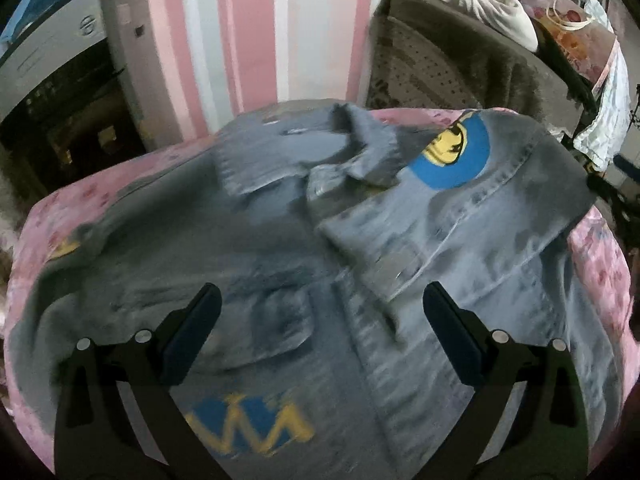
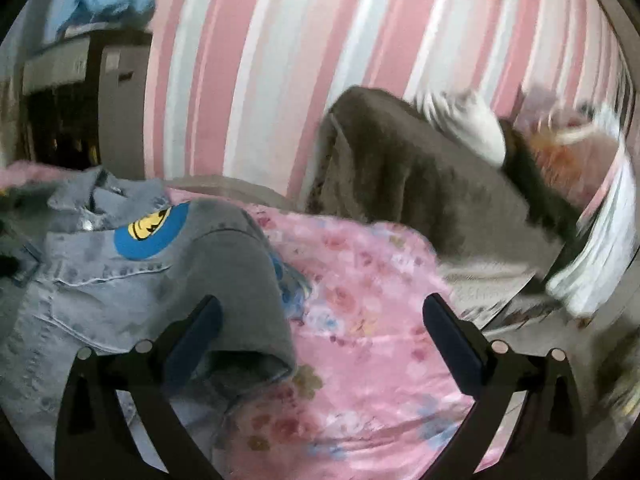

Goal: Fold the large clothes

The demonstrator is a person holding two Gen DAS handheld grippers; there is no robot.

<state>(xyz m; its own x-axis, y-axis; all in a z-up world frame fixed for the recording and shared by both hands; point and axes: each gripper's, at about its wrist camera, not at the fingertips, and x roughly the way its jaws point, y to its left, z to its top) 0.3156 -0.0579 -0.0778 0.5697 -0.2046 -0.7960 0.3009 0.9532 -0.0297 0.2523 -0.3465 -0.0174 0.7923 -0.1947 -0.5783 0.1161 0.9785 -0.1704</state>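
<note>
While your left gripper [image 1: 320,344] hangs jaws apart over the jacket [image 1: 304,248] spread front-up on the bed [image 1: 600,272], a careless pinch could grab just the loose flap. Only this view shows the yellow lettering. Right view — your right gripper [image 2: 320,344], jaws apart, straddles the sleeve [image 2: 244,280]; close off-centre and it slips free.

Jacket [image 1: 360,240] spread on bedspread [image 2: 380,320], collar [image 1: 352,148] laid toward wall [image 1: 256,32]. Blanket pile [image 1: 460,60] stacked behind jacket, to right. Cabinet [image 1: 52,92] set behind jacket, to left. Sleeve [image 2: 240,280] draped over jacket's right edge onto bedspread.
</note>
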